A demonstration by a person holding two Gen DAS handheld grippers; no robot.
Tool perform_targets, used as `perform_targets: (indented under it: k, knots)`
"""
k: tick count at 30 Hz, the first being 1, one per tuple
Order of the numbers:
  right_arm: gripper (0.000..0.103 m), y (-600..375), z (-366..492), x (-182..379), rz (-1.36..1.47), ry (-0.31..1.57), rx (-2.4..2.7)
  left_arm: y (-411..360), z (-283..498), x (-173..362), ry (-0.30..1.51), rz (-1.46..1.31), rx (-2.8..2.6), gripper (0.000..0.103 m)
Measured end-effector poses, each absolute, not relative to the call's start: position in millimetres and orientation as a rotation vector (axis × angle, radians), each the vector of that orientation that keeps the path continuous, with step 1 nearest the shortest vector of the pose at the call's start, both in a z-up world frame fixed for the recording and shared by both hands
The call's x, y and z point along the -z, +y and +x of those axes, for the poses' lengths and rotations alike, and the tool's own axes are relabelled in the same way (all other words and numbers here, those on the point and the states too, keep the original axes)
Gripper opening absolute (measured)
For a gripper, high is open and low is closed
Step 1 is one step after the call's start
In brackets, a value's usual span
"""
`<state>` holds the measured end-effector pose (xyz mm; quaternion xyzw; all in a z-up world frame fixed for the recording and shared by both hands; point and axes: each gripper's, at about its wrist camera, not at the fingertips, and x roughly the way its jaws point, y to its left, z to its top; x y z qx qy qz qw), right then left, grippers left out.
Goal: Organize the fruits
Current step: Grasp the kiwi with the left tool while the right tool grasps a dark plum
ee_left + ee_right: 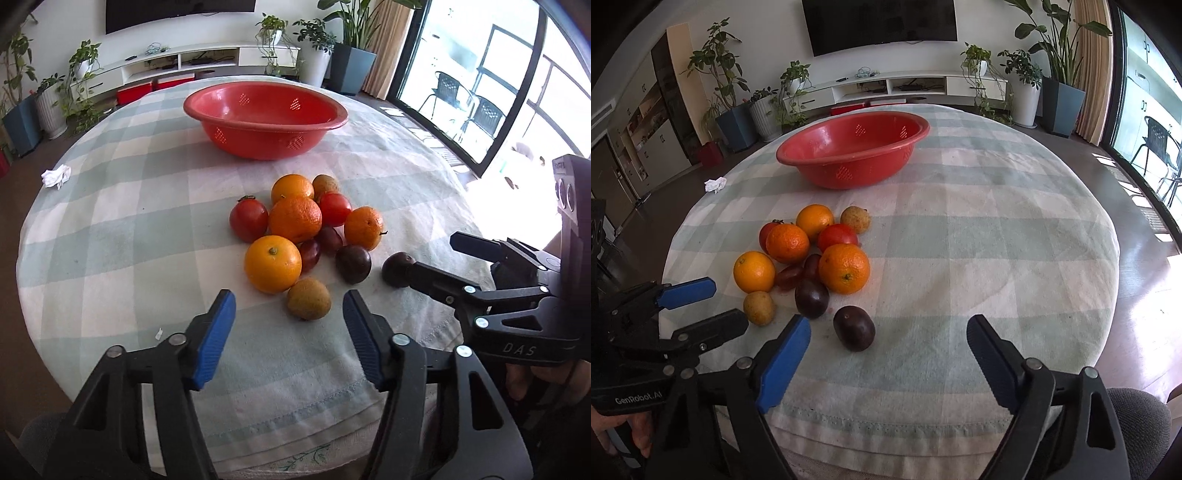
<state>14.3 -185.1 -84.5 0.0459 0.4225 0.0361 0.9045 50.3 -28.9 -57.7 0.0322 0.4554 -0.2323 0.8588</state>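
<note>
Brownish fruit [308,298] just beyond left gripper [289,334].

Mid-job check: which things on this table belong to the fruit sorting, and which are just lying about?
Belongs to the job:
- red perforated plastic basin, empty
- four round oranges
- two red tomatoes
- two brownish-green round fruits
- two dark purple round fruits
- two small dark red oblong fruits

Just lying about:
- crumpled white tissue
- small white scrap
- checked tablecloth

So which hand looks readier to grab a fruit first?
Probably the left: its tool sits just short of the small brownish fruit. The right tool has the dark fruit farther ahead.
</note>
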Motion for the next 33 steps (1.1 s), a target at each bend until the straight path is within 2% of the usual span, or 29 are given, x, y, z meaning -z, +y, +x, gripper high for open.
perform_targets:
  k: [2, 6, 9, 22, 23, 33]
  knots:
    - [0.084, -185, 15, 86, 0.098, 0.881, -0.082, -30, 53, 53, 0.959, 0.058, 0.526, 0.047]
    - [0.081, -184, 17, 87, 0.099, 0.887, -0.094, -38, 50, 55, 0.980, 0.064, 0.532, 0.047]
    - [0.080, -184, 17, 87, 0.097, 0.894, -0.101, -45, 46, 65, 1.014, 0.055, 0.538, 0.036]
    - [0.079, -189, 14, 89, 0.100, 0.895, -0.113, -56, 61, 81, 1.040, 0.074, 0.487, 0.032]
    - [0.079, -189, 14, 89, 0.098, 0.897, -0.115, -56, 62, 81, 1.039, 0.068, 0.484, 0.027]
    - [0.070, -180, 17, 94, 0.069, 0.919, -0.140, -45, 62, 81, 1.022, 0.032, 0.511, 0.026]
